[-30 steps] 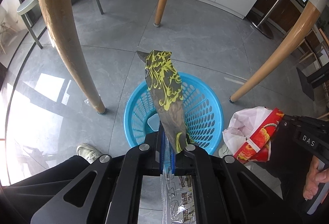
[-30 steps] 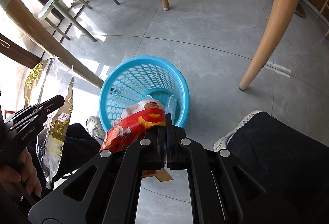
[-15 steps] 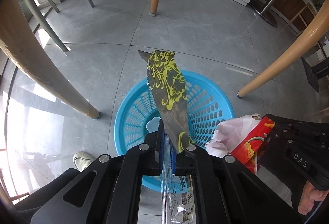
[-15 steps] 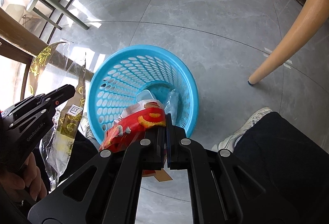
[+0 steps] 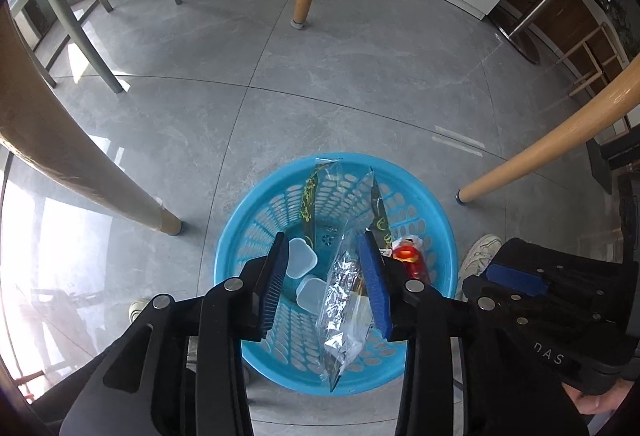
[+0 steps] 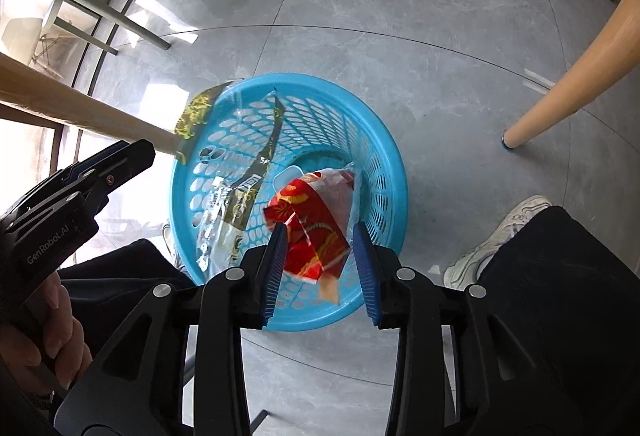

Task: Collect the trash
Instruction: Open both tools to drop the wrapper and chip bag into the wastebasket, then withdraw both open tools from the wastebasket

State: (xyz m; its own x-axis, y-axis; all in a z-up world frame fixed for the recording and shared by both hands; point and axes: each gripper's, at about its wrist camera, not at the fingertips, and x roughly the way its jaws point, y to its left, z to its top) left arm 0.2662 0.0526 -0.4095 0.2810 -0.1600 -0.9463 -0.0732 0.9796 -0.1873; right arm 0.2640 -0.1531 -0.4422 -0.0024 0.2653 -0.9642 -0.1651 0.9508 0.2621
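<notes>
Above the blue basket (image 5: 436,220), both grippers' jaws have just opened, releasing light, crinkly, slippery wrappers: clear-and-gold (image 5: 344,292), red (image 6: 316,224); pinch edges.

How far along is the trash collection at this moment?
Done: white lids lie in the blue basket. In hand: both grippers have just been opening above it; the left gripper is letting go of the clear wrapper, the right gripper of the red wrapper. Left: no other trash shows on the floor.

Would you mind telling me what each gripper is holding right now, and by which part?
Nothing: both have just opened. The clear gold-printed wrapper drops past the left gripper, and the red snack bag falls from the right gripper into the blue basket.
</notes>
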